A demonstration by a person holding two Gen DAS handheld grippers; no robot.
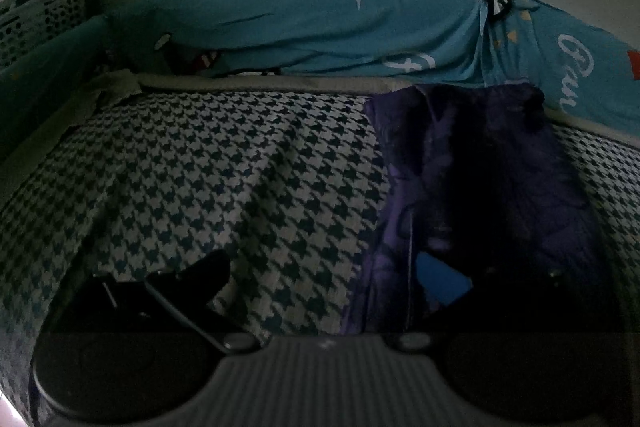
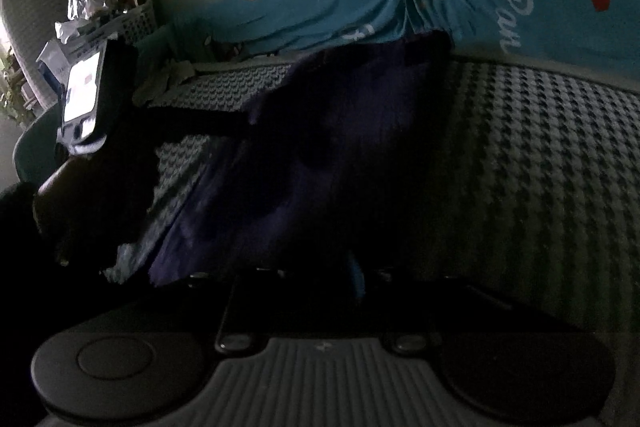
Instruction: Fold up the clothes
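A dark purple garment lies spread on a houndstooth bed cover, filling the right half of the left wrist view from the lower edge up to the far side of the bed. In the right wrist view the same garment runs through the middle of the frame, its far end reaching the foot of a blue patterned cloth.

The left gripper sits low in its frame with its fingers wide apart: one dark finger rests over the houndstooth cover at lower left, and the other, with a blue pad, lies over the garment at lower right. It holds nothing.

The right gripper is at the near edge of the garment, in deep shadow; a thin blue strip shows beside it, but whether its fingers are apart or closed on the fabric cannot be told.

The blue patterned cloth, with a white star and white lettering, stretches across the upper part of both views. A perforated basket stands at upper left.
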